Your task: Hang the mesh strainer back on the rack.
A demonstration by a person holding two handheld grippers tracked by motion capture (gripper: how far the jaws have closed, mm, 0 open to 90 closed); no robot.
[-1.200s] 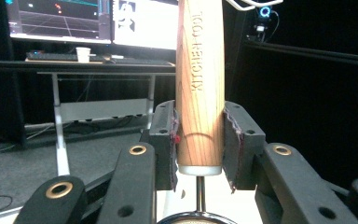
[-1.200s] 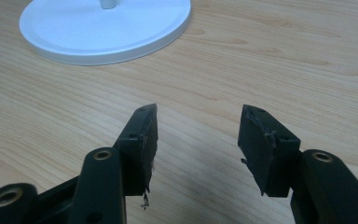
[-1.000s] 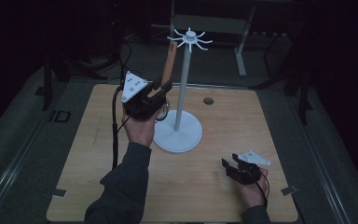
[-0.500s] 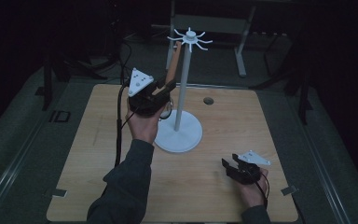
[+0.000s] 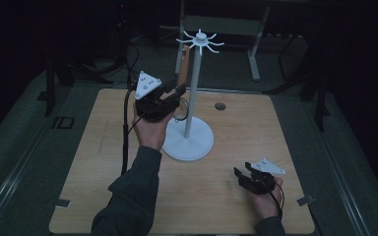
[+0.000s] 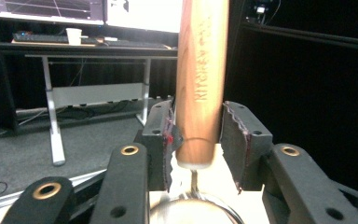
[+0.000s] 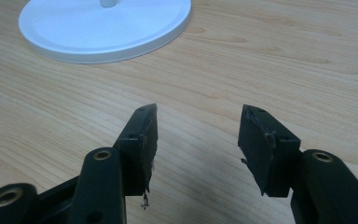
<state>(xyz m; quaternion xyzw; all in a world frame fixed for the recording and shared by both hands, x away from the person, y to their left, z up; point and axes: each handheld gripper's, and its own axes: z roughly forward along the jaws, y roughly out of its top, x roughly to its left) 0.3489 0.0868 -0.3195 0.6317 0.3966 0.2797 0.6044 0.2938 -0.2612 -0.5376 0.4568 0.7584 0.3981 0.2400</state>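
Currently I have the left gripper [image 5: 173, 94] up beside the white pole stand [image 5: 189, 142], at the wooden-handled utensil [image 5: 183, 69] that hangs from one of the white spoke hooks [image 5: 200, 40] at the stand's top. In the left gripper view, the round light-brown wooden handle [image 6: 200, 84] sits upright between the two black jaws, its lower end level with the pads [image 6: 164, 140]. Jaws have just been opening: the pad on the picture's right stands clear of the wood with a visible gap, and the pad on the picture's left sits right at the handle's edge; I can't tell if it grazes it. So I read the left gripper as released, handle between the jaws but not clamped. Lettering runs down the handle, too blurred to read. Below the handle's end a thin metal stem leads to a rounded shiny metal part [image 6: 193, 212] at the bottom edge of that view, blurred.

Right gripper [image 5: 248, 177] rests low over the light wooden table [image 5: 103, 162] near its front right, well apart from the stand. Right gripper view: both black jaws spread wide over bare wood grain, nothing between them, so it's released. The stand's white round base [image 7: 105, 28] lies further ahead of it on the table.

Small dark round spot [image 5: 220, 105] on the table behind the stand, right of the pole.
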